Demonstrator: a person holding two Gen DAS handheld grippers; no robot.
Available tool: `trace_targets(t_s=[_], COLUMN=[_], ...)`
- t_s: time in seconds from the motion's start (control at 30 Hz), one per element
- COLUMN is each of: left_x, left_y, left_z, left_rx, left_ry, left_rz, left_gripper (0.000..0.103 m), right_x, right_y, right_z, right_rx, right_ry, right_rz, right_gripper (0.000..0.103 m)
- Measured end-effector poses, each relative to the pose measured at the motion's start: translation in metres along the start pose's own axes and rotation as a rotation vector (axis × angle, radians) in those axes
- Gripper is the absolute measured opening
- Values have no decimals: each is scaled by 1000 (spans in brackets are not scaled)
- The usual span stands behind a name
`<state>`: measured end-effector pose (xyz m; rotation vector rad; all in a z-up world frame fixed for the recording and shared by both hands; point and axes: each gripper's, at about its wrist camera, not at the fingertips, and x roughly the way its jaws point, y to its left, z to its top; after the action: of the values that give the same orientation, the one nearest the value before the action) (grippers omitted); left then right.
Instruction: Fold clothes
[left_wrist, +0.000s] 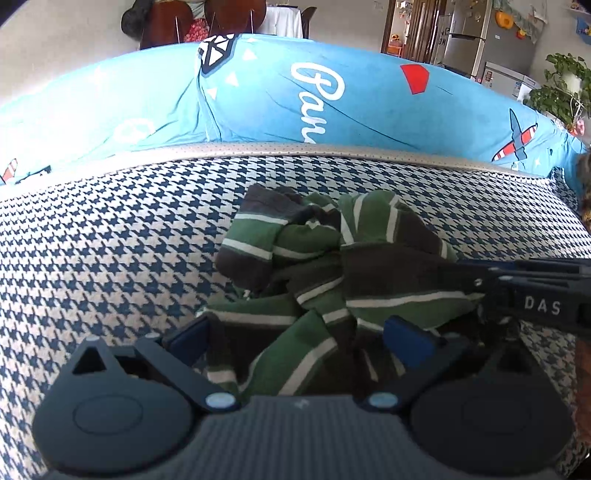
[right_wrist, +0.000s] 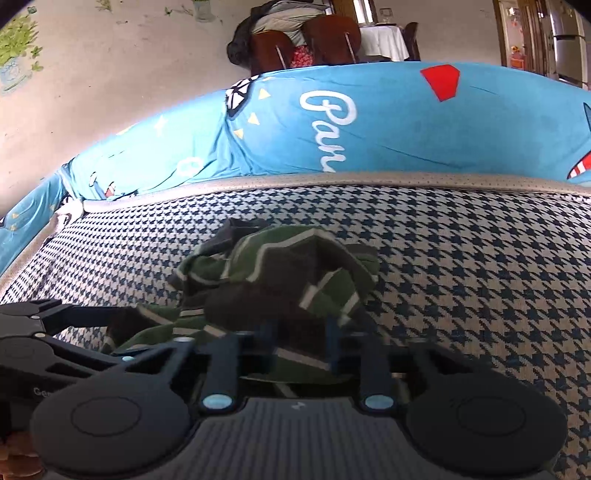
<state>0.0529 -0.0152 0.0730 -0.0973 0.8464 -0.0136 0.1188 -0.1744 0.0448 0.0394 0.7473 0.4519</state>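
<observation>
Both grippers work the crumpled green striped garment (left_wrist: 325, 266) at frame centre on the houndstooth cushion (left_wrist: 110, 236) (picking-up stage): left gripper (left_wrist: 306, 332) gapes, right gripper (right_wrist: 301, 332) pinches cloth, spreading flat next.

place: home living area | seat: houndstooth sofa cushion (left_wrist: 110, 236) backed by a blue cartoon-print cover (left_wrist: 369, 96) | beyond: wooden chairs (right_wrist: 306, 44), white-clothed dining table (right_wrist: 380, 42) (partly hidden) | far right: steel fridge (left_wrist: 469, 37), leafy houseplant (left_wrist: 561, 88)
</observation>
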Motion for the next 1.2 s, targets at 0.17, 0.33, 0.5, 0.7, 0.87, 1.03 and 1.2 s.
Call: trace_targets(t_s=[0.17, 0.33, 0.5, 0.7, 0.87, 1.03, 1.2], left_x=[7, 12, 15, 23, 33, 41, 45], left_y=[6, 7, 13, 26, 31, 34, 35], left_z=[3, 4, 11, 21, 26, 29, 29], left_rx=[-65, -80, -115, -183, -208, -241, -256], left_ry=[-2, -6, -25, -59, -61, -64, -62], left_rz=[-24, -29, -20, 22, 25, 32, 45], left_gripper=[103, 103, 103, 103, 103, 103, 103], right_x=[-7, -19, -25, -13, -1, 14, 28], right_y=[-13, -39, -48, -17, 1, 16, 26], right_z=[5, 17, 22, 16, 12, 3, -7], right_rx=[23, 130, 174, 26, -38, -103, -161], right_ry=[-56, -126, -138, -101, -94, -62, -3], right_rz=[-46, -151, -44, 29, 56, 55, 24], right_gripper=[5, 4, 5, 43, 63, 71, 35])
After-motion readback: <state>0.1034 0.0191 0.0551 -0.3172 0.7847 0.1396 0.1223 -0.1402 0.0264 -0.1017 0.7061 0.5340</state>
